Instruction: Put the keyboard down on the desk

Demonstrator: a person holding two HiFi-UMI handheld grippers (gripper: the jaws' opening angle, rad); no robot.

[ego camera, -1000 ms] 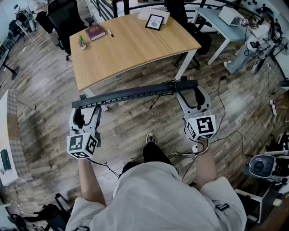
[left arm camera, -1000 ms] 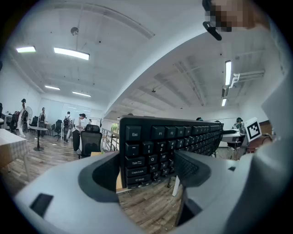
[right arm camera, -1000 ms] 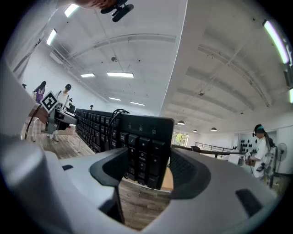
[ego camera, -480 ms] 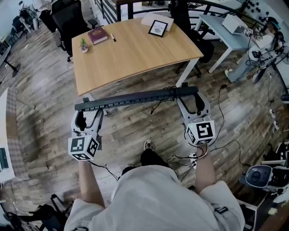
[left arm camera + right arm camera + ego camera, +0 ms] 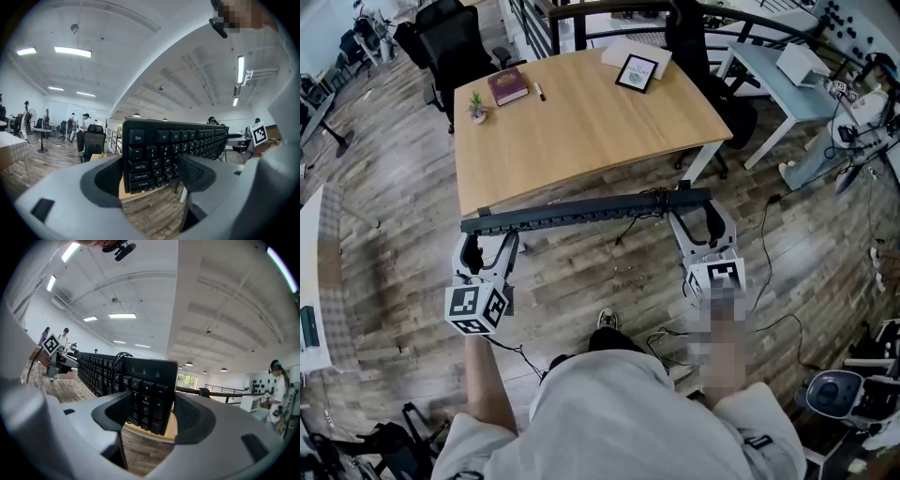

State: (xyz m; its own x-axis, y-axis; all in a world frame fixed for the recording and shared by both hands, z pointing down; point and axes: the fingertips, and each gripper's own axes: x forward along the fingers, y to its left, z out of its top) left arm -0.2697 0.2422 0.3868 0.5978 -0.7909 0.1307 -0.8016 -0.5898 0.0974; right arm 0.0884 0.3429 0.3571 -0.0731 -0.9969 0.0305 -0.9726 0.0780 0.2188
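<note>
Standing on plank floor [image 5: 384, 244], wooden desk [image 5: 591, 122]

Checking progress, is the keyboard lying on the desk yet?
No, the left gripper and right gripper hold the keyboard on edge in front of the desk.

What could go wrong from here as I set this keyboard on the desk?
The keyboard stands on edge, pinched only at its ends by the left claw and right claw, so it may tip or slip. Its loose cable hangs below and could snag on the desk at its front edge.
</note>
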